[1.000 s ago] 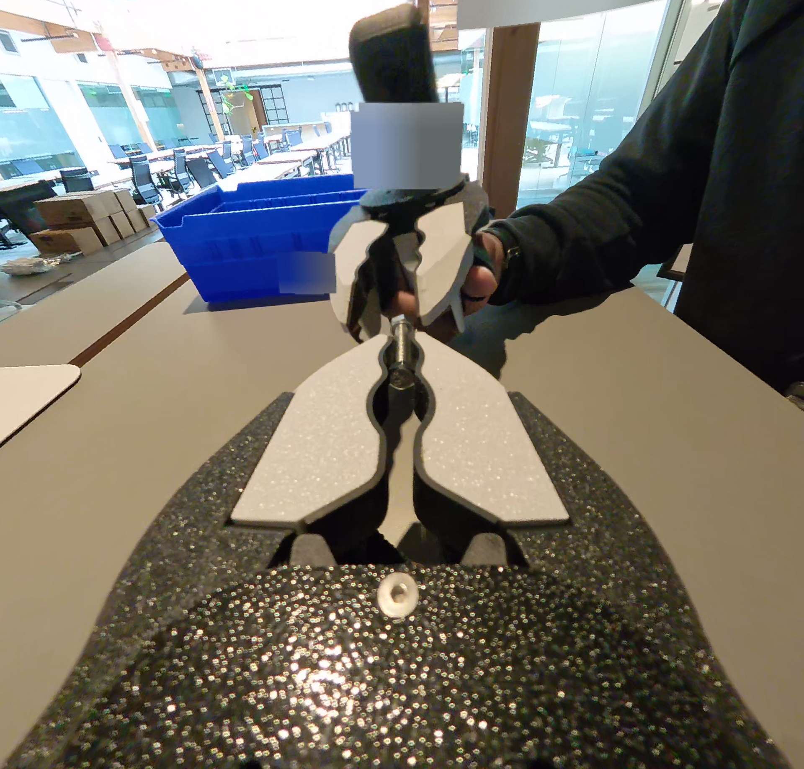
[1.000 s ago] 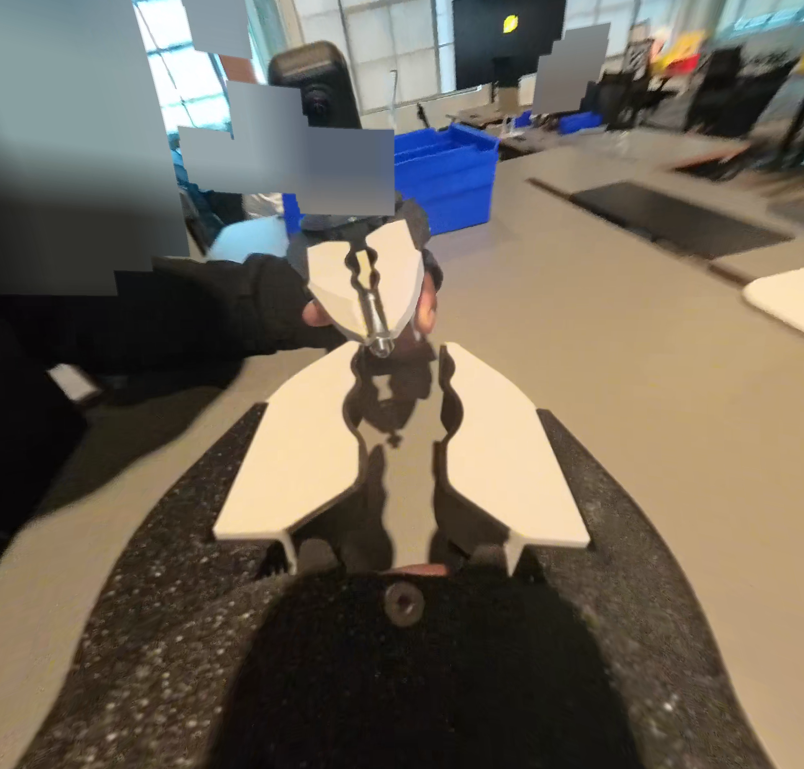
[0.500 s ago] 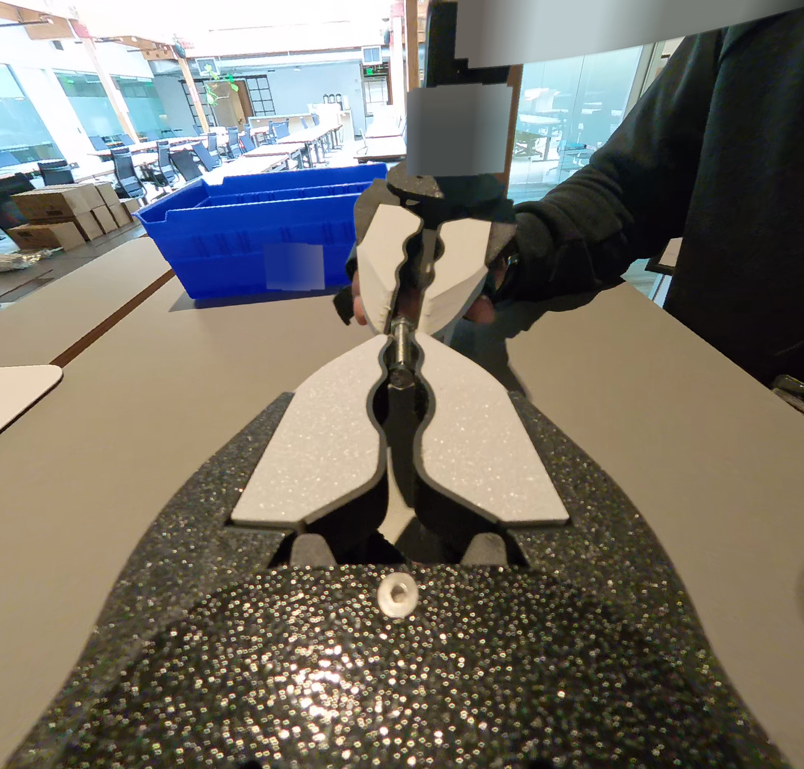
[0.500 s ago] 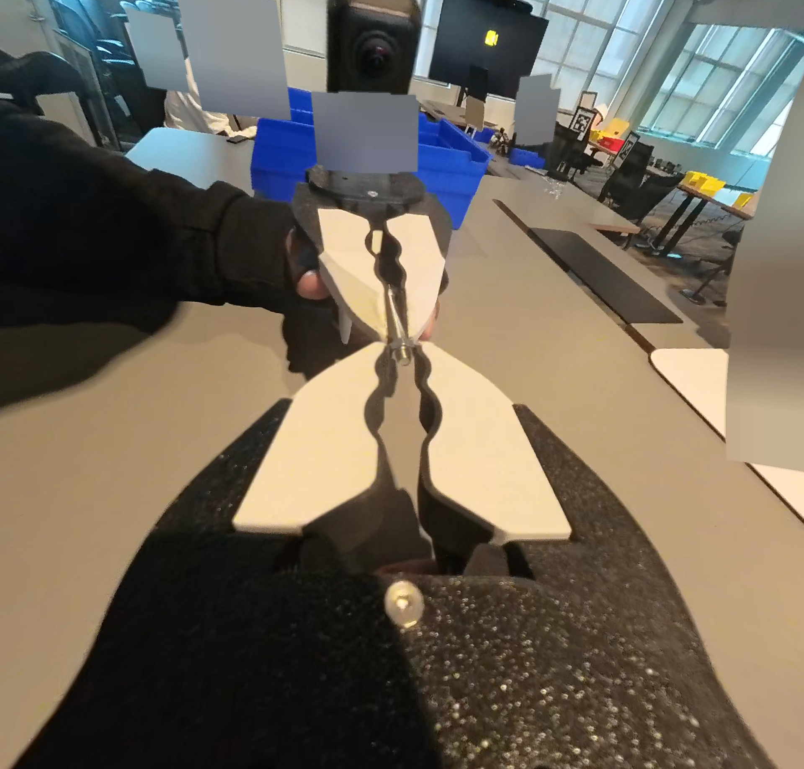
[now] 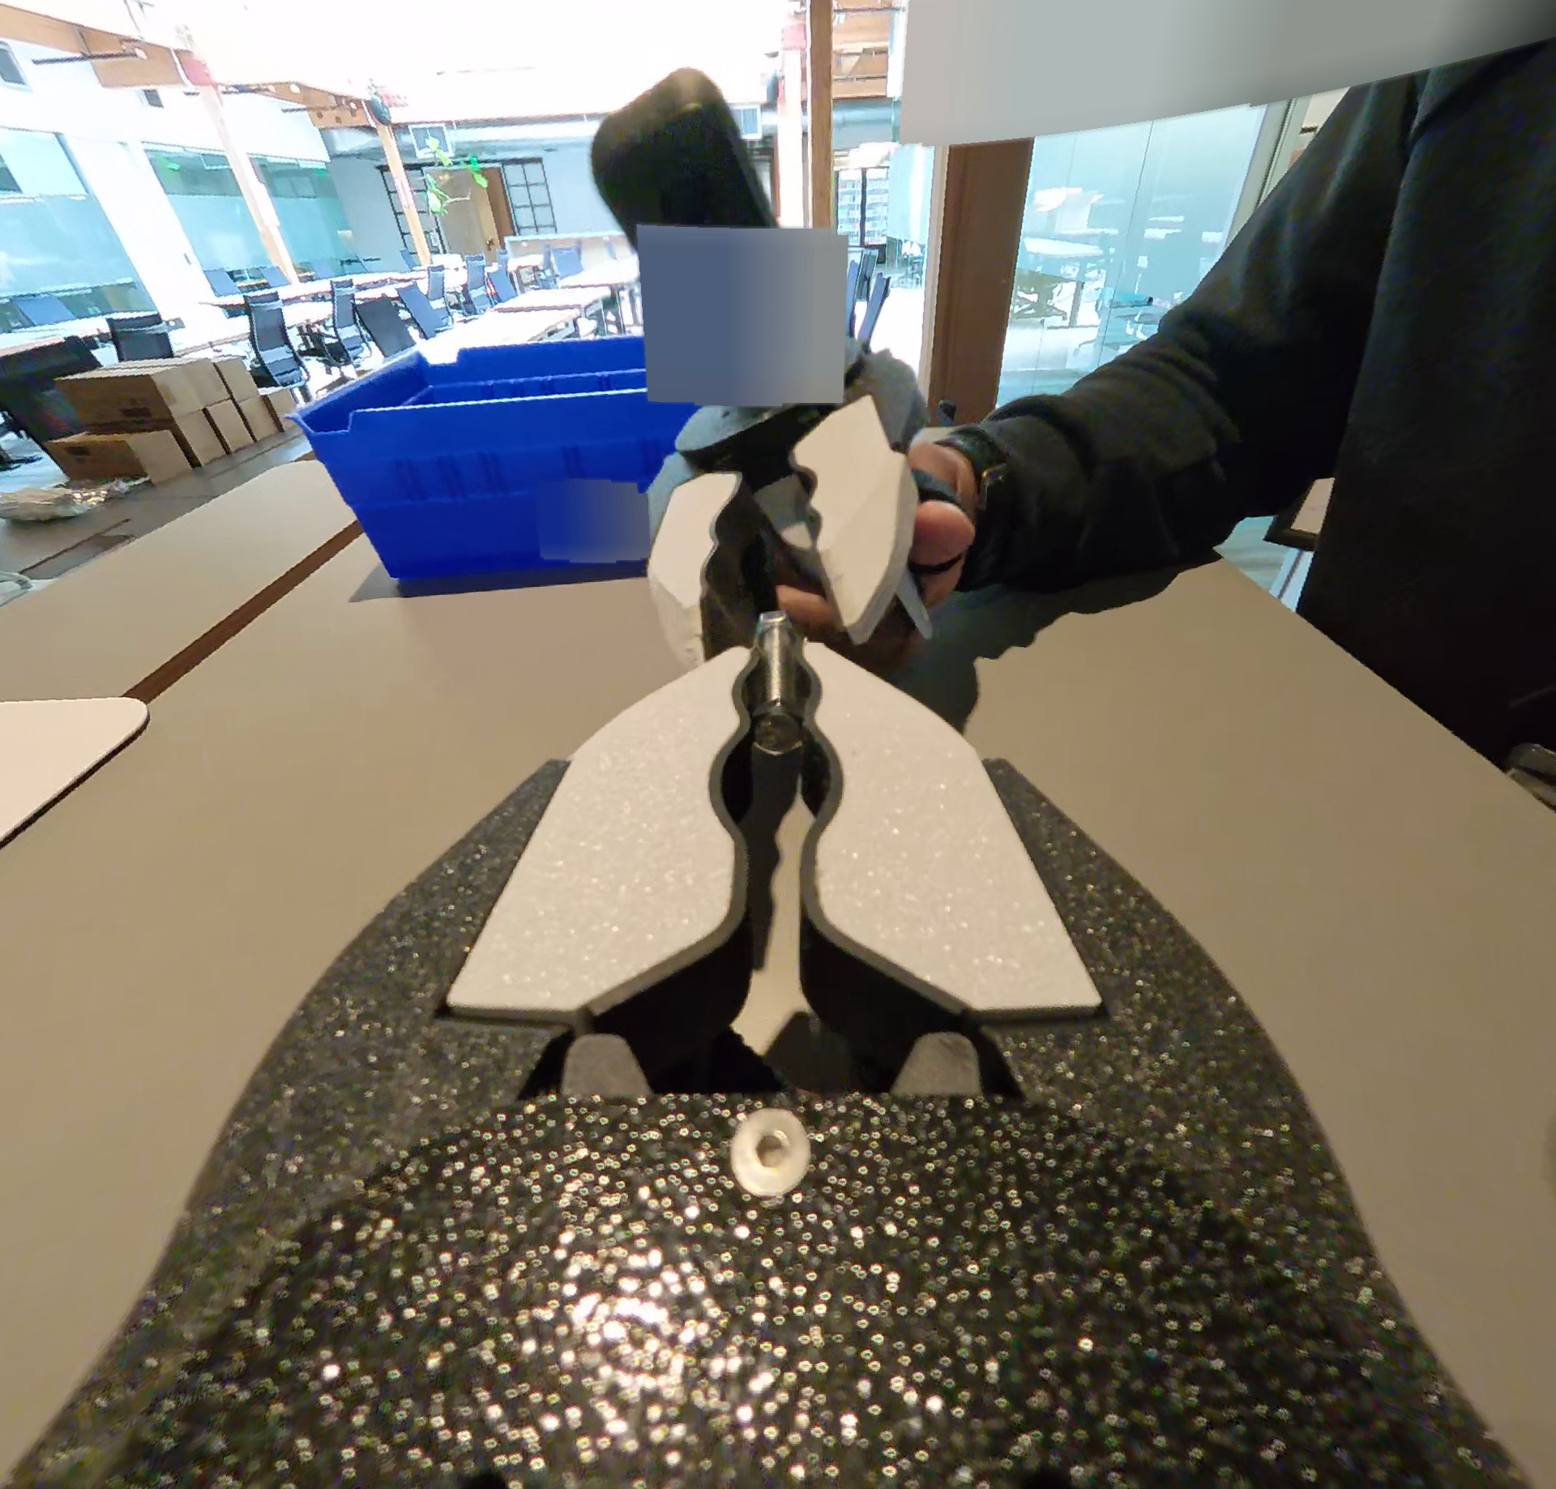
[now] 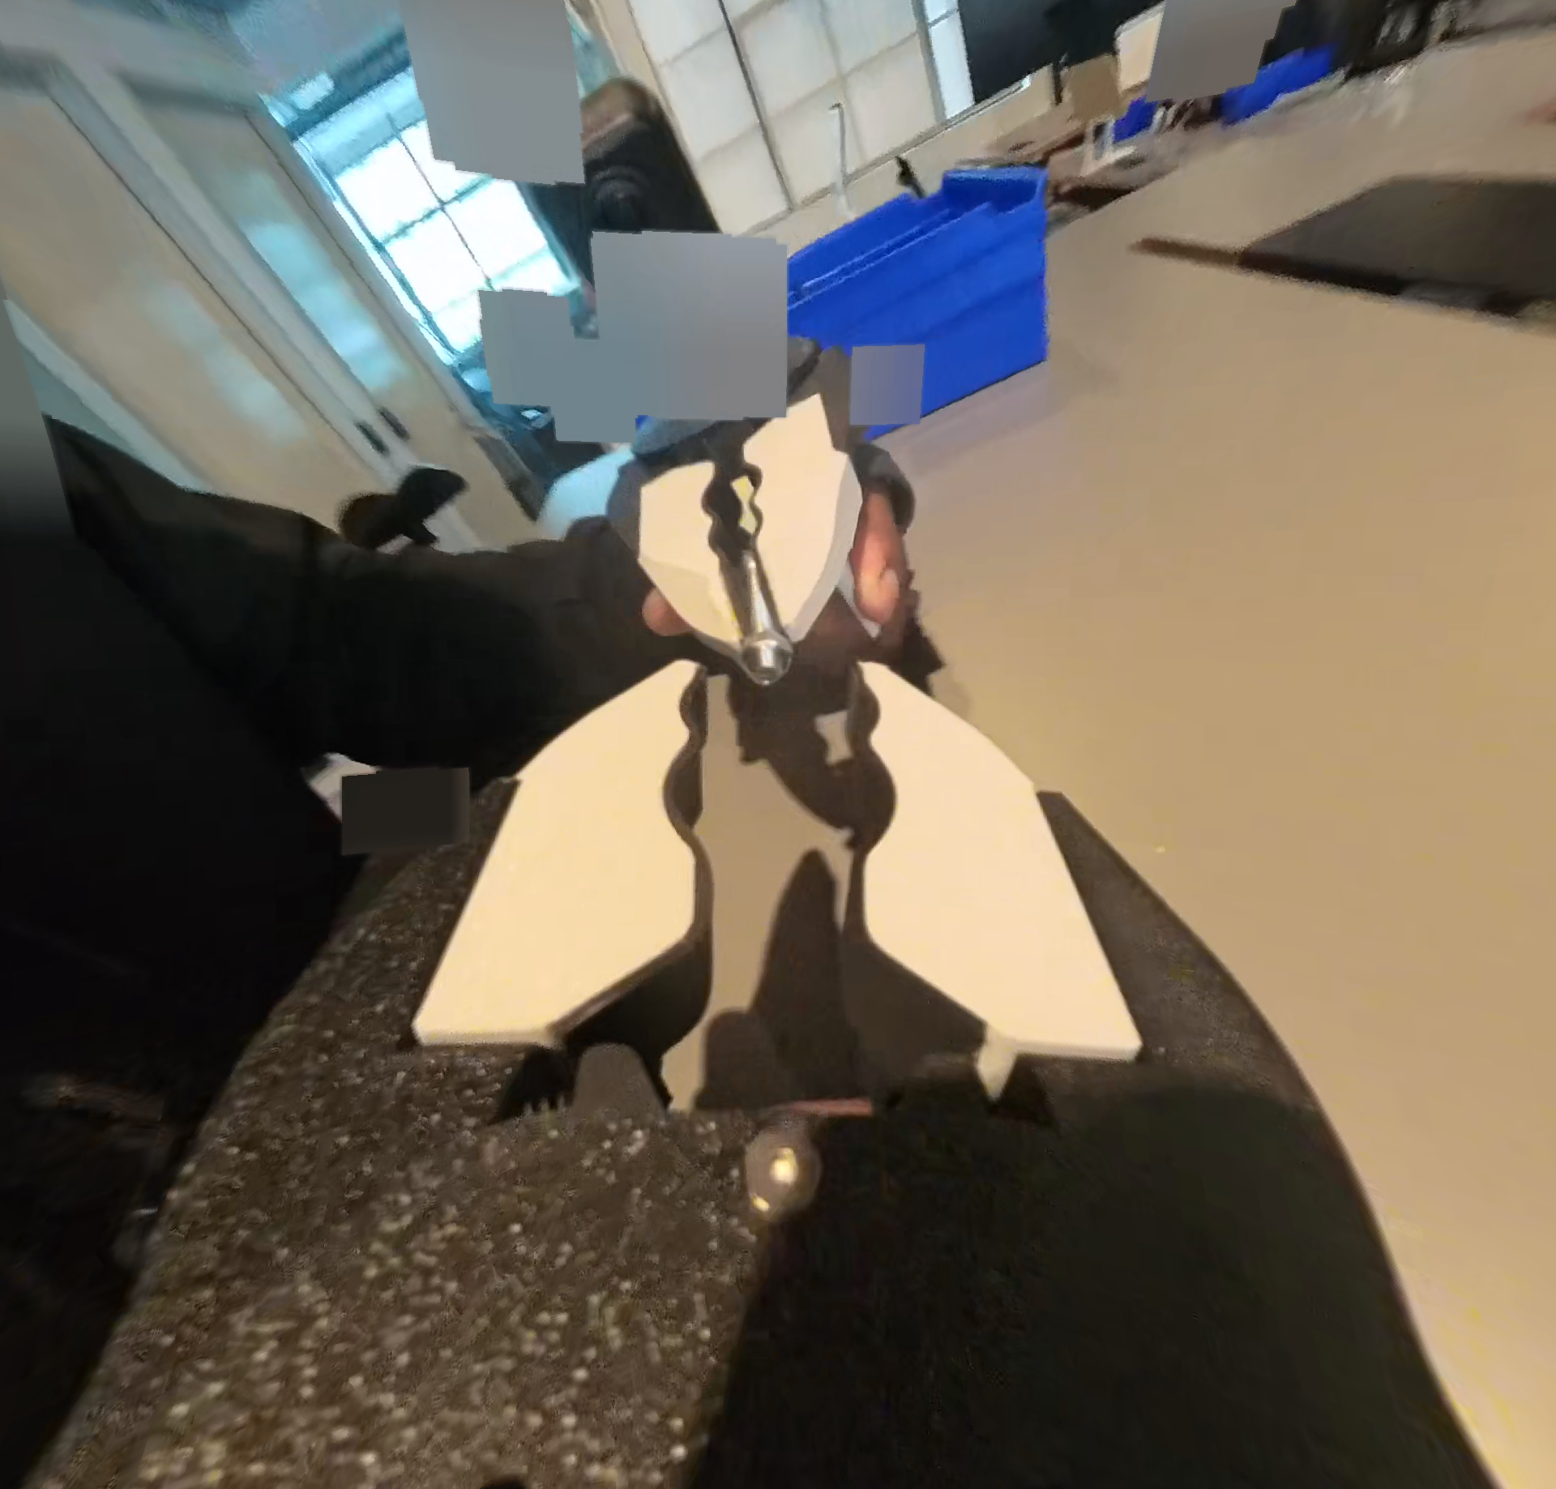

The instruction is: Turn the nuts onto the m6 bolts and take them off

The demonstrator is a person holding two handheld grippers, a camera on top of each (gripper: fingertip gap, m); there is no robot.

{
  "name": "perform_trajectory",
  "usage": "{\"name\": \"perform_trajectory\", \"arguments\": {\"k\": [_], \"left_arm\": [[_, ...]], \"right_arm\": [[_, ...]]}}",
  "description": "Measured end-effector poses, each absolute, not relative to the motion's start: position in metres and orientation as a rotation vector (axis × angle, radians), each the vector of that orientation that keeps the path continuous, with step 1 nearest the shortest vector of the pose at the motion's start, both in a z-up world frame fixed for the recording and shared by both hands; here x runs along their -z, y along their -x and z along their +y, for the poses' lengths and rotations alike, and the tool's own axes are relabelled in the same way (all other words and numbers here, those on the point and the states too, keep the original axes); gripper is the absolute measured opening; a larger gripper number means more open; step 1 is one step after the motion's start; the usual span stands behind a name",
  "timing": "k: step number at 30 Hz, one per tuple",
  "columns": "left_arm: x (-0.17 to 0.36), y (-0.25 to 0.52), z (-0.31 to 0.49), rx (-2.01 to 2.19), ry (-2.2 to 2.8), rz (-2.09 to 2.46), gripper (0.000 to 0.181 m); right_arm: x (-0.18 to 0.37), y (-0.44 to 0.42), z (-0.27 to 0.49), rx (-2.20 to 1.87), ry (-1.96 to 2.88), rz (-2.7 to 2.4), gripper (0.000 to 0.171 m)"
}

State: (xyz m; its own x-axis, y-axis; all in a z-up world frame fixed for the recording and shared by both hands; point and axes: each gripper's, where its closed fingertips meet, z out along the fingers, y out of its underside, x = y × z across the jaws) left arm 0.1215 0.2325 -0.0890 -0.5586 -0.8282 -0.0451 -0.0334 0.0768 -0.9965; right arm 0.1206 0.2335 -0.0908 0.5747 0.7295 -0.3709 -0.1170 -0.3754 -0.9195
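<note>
My left gripper (image 5: 773, 665) is shut on a silver m6 bolt (image 5: 775, 691) that points forward above the grey table. A nut (image 5: 773, 628) sits on the bolt's far end. My right gripper (image 5: 779, 598) faces it, tilted, with its jaws apart around the nut end. In the right wrist view my right gripper (image 6: 779, 678) is open. The nut (image 6: 764, 655) lies between its tips without touching them. The left gripper (image 6: 754, 615) holds the bolt (image 6: 745, 598) there.
Stacked blue bins (image 5: 505, 455) stand on the table (image 5: 337, 775) behind the grippers and also show in the right wrist view (image 6: 926, 295). A white board (image 5: 59, 741) lies at the left edge. A person's dark sleeve (image 5: 1221, 438) reaches in from the right. The grippers are tip to tip, or close to it.
Half a second ago my right gripper was closed on the nut end. It has now opened and rolled to a tilt. My left gripper still holds the bolt.
</note>
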Motion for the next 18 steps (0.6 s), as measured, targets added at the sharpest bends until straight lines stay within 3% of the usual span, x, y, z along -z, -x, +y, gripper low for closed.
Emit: {"name": "perform_trajectory", "arguments": {"k": [12,18], "left_arm": [[0.0898,-0.1211,0.2312,1.563,0.861,1.718,0.005],[0.0921,-0.1209,0.2287,1.554,0.858,1.743,0.005]], "right_arm": [[0.091,-0.1194,0.2348,-0.36,1.607,-0.79,0.024],[0.094,-0.1176,0.2363,-0.319,1.636,-0.789,0.01]]}}
